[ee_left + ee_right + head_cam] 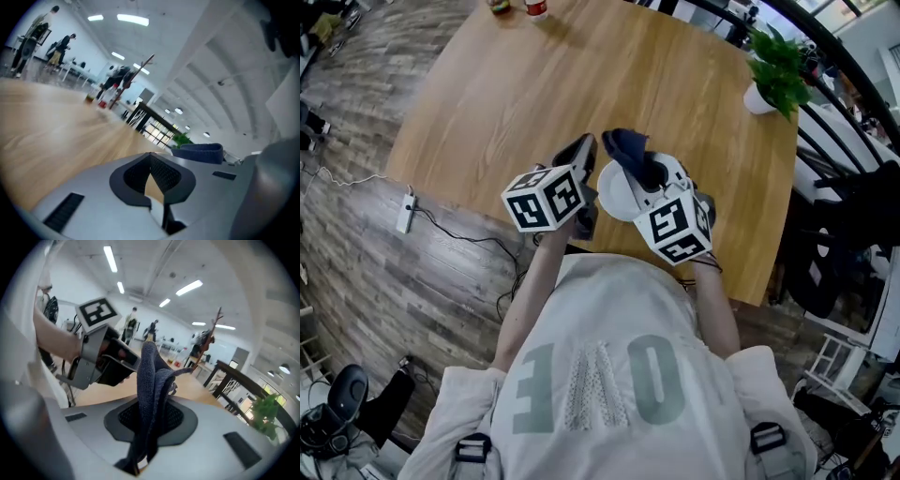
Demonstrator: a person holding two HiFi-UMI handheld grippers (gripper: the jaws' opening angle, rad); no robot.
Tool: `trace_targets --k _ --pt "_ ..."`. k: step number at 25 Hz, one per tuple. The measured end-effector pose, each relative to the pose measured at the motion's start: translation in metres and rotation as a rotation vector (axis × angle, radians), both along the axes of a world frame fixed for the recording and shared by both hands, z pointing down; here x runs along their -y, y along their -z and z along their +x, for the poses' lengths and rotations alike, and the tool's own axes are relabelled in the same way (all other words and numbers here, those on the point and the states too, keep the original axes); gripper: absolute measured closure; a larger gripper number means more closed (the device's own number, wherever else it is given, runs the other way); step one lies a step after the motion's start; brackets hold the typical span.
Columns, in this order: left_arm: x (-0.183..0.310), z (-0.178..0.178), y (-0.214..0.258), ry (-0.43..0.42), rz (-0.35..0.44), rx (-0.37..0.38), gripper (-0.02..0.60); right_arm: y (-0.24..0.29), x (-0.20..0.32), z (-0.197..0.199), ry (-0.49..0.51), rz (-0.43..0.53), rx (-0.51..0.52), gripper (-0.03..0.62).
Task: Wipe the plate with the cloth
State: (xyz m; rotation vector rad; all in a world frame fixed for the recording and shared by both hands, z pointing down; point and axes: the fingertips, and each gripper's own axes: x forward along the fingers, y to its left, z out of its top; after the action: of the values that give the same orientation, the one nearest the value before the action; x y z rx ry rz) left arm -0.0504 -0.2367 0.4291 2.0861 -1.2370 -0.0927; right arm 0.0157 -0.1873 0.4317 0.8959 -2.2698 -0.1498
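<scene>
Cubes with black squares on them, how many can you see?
2. One cube is left of the white plate, over the person's left forearm. The other cube is at the plate's lower right, below the dark cloth. None looks hidden.

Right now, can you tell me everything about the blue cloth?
The cloth is dark blue, soft and knitted-looking, folded into bunched layers. The right claw pinches its lower part, so the rest stands up out of it. In the head view it sits over the white plate, above the wooden table; whether it touches the plate is unclear.
</scene>
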Motion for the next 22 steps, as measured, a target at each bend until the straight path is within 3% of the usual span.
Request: trace_targets --k 2,4,7,10,13,17,22 --pt "0.003 0.01 0.061 -0.026 0.214 -0.019 0.575 0.047 0.006 0.011 -0.06 0.107 0.171 0.534" --pt "-0.005 0.016 0.114 -0.041 0.422 0.011 0.575 0.089 0.004 0.028 -0.133 0.198 0.323 0.533" --pt "-0.024 0.024 0.167 -0.043 0.682 0.172 0.575 0.127 -0.003 0.06 -0.253 0.298 0.478 0.533" --pt "-0.041 0.036 0.191 -0.059 0.847 0.313 0.575 0.135 -0.013 0.087 -0.371 0.329 0.544 0.533" --pt "-0.049 0.044 0.19 -0.077 0.889 0.363 0.575 0.125 -0.026 0.102 -0.444 0.353 0.523 0.533" --pt "-0.05 0.047 0.181 -0.085 0.876 0.395 0.574 0.116 -0.038 0.113 -0.506 0.355 0.533 0.533" --pt "-0.047 0.04 0.182 -0.054 0.852 0.378 0.575 0.106 -0.04 0.115 -0.537 0.338 0.508 0.533"
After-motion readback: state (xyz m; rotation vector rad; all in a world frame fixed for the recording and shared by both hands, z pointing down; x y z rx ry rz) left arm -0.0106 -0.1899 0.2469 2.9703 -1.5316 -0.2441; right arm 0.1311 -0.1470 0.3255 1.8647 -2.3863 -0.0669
